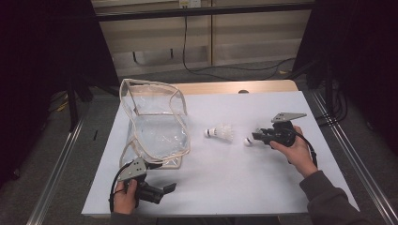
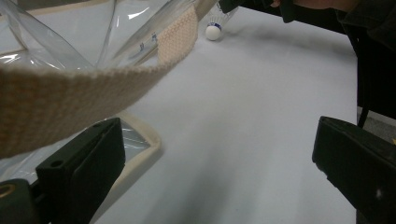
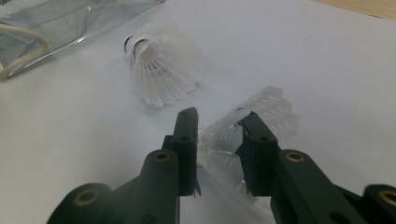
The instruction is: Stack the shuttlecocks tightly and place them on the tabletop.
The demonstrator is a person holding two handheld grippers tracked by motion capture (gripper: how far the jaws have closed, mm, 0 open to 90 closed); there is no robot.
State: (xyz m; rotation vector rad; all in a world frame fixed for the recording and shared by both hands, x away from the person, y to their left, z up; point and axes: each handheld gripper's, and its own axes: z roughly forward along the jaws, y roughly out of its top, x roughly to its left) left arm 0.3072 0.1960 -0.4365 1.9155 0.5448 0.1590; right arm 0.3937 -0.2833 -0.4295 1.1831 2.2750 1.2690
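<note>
right gripper (image 3: 217, 135): I had its jaws narrow around the feather skirt of a shuttlecock (image 3: 261, 116), apparently gripping it for bagging.
just ahead: second shuttlecock (image 3: 159, 70) lay loose on the table (image 1: 225, 183).
left gripper (image 1: 162, 191): I kept it wide, empty, beside the clear bag (image 1: 157, 126); its strap (image 2: 70, 98) draped above one jaw.

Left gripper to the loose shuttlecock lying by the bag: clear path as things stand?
Probably yes. The left gripper stands open near the bag, and bare table lies between it and the loose shuttlecock. Only the bag's strap hangs close.
</note>
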